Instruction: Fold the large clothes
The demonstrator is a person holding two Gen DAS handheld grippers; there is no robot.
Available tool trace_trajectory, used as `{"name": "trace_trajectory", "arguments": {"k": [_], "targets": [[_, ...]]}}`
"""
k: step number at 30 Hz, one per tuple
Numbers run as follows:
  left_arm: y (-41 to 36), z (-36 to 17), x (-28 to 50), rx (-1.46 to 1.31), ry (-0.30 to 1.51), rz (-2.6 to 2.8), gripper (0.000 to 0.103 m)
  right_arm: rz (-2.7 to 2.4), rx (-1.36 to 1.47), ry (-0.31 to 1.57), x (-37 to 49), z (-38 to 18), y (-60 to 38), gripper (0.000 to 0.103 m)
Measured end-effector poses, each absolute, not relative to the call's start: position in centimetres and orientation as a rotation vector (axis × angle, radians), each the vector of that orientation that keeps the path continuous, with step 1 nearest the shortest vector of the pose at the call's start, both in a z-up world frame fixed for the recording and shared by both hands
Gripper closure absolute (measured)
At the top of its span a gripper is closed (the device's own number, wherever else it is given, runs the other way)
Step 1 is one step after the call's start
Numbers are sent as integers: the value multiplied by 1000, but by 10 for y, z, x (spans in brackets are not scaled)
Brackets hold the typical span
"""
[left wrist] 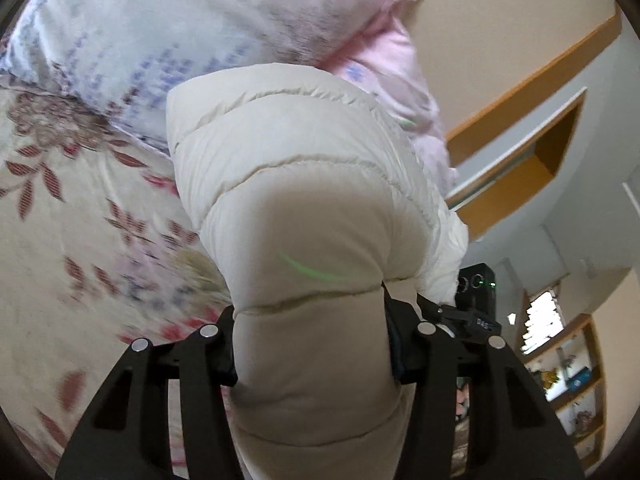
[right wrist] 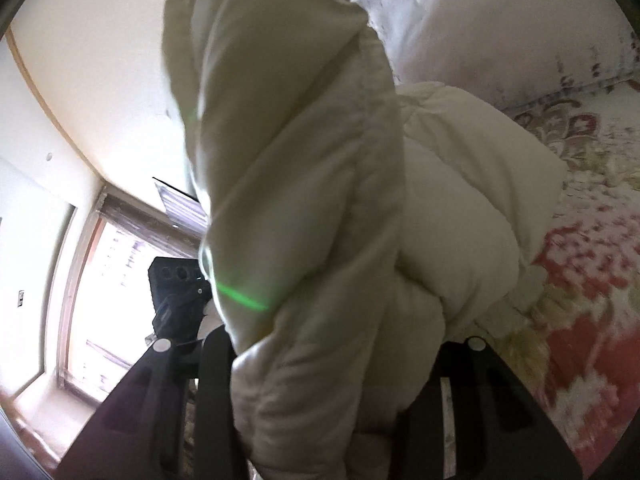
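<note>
A cream quilted puffer jacket fills the middle of the left wrist view. My left gripper is shut on a thick padded fold of it, and the jacket runs up and away from the jaws, lifted off the bed. In the right wrist view the same jacket hangs bunched in front of the camera. My right gripper is shut on a gathered fold of it. The fingertips of both grippers are mostly hidden by the fabric.
A bed with a floral sheet lies below, also in the right wrist view. Pillows lie at its head. The other gripper's black body shows beside the jacket. Wooden shelves, a window.
</note>
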State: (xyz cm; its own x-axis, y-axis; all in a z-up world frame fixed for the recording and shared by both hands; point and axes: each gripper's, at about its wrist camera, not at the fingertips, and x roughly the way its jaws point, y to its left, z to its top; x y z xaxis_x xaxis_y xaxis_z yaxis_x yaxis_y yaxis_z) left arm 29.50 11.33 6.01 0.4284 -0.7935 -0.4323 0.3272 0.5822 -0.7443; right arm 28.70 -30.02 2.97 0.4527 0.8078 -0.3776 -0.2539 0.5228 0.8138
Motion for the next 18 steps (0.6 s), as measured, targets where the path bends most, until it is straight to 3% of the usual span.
{"name": "trace_trajectory", "arguments": {"k": [7,9,11,14,18], "targets": [[121,23,326,-599,951,-666,50,621,845,904,300,-12,-290,62],[120,19,332,-587,955,-651,46,590,852,907,303,-12,-290,55],[120,14,336,-577,970,-627,43,532,842,920,304,-13,-291,39],[123,12,335,-589,981,-612,38,447,822,938,290,-8,-291,26],[134,33,322,-531,920,-549,36,273,702,873,259,22,-301,20]]}}
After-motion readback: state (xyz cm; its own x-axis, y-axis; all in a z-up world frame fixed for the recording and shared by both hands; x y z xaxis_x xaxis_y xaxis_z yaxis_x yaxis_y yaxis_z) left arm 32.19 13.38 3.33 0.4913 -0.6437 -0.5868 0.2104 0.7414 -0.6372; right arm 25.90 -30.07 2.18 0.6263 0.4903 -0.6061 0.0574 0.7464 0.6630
